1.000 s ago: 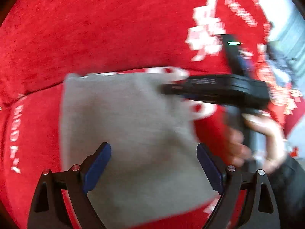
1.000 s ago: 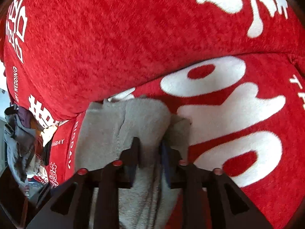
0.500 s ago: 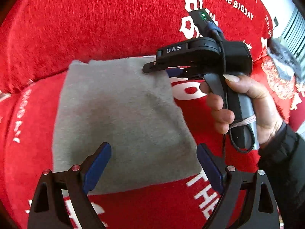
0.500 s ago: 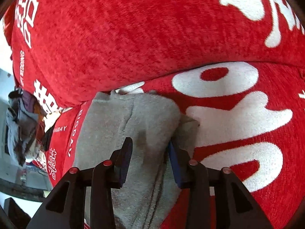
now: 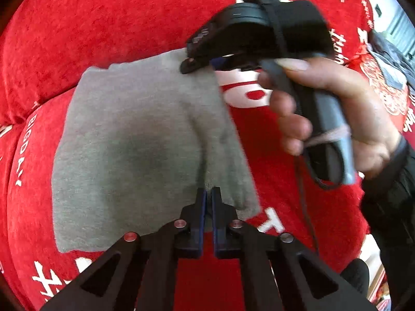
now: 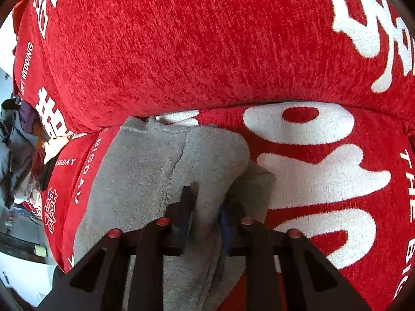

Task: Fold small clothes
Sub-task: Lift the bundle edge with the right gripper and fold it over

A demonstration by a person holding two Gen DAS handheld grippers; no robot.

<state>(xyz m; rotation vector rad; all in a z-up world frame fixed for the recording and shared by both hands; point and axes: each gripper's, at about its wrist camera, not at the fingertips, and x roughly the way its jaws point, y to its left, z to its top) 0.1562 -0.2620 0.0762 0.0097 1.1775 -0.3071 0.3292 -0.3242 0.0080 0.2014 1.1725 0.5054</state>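
Observation:
A small grey garment [image 5: 129, 142] lies flat on a red sofa seat. My left gripper [image 5: 208, 194] is shut, pinching the garment's near edge, and a crease runs up from its tips. In the left wrist view a hand [image 5: 337, 108] holds my right gripper [image 5: 199, 64] at the garment's far right corner. In the right wrist view the garment [image 6: 155, 168] is bunched into a ridge. My right gripper [image 6: 206, 199] is closing on that ridge, and cloth fills the gap between its pads.
The red sofa cover with white lettering spans the seat [image 5: 280, 186] and the backrest [image 6: 181, 51] just behind the garment. A heap of other clothes [image 6: 18, 150] lies beyond the sofa's end. A dark sleeve [image 5: 389, 207] is at the right.
My left jaws went from wide open to shut on the garment's near edge, nearer its right side. My right jaws narrowed onto the cloth ridge, and the right gripper rolled a little.

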